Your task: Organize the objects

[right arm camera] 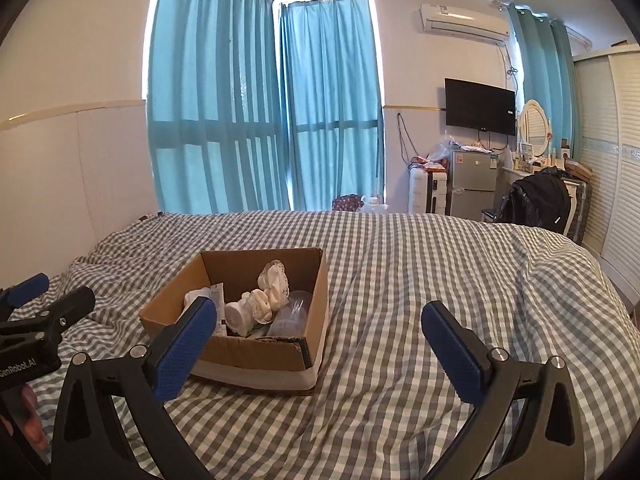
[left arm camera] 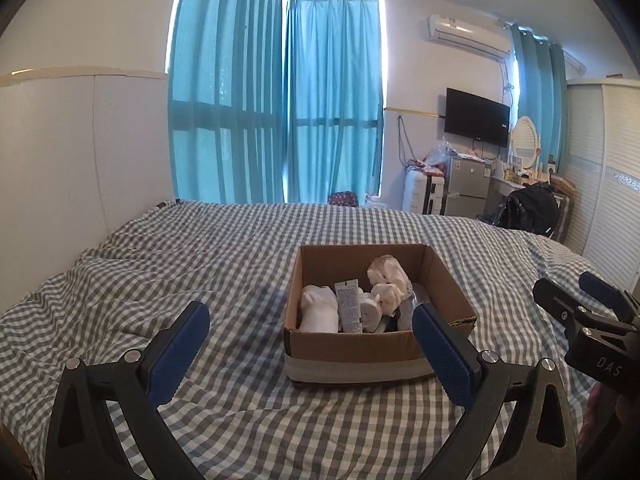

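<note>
An open cardboard box (left arm camera: 352,346) sits on the checked bed; it also shows in the right wrist view (right arm camera: 240,354). Inside lie rolled white socks (left arm camera: 318,306), a white tube (left arm camera: 350,306), a lacy white cloth (left arm camera: 388,272) and a clear plastic cup (right arm camera: 294,312). My left gripper (left arm camera: 310,314) is open and empty, just in front of the box. My right gripper (right arm camera: 320,318) is open and empty, to the right of the box; it shows at the right edge of the left wrist view (left arm camera: 576,292).
The grey-and-white checked bedspread (right arm camera: 400,280) covers the bed, rumpled at the left. Blue curtains (left arm camera: 280,100), a wall TV (left arm camera: 476,116), a small fridge (left arm camera: 466,186), a chair with a black bag (left arm camera: 532,204) and a white wardrobe (left arm camera: 604,160) stand beyond.
</note>
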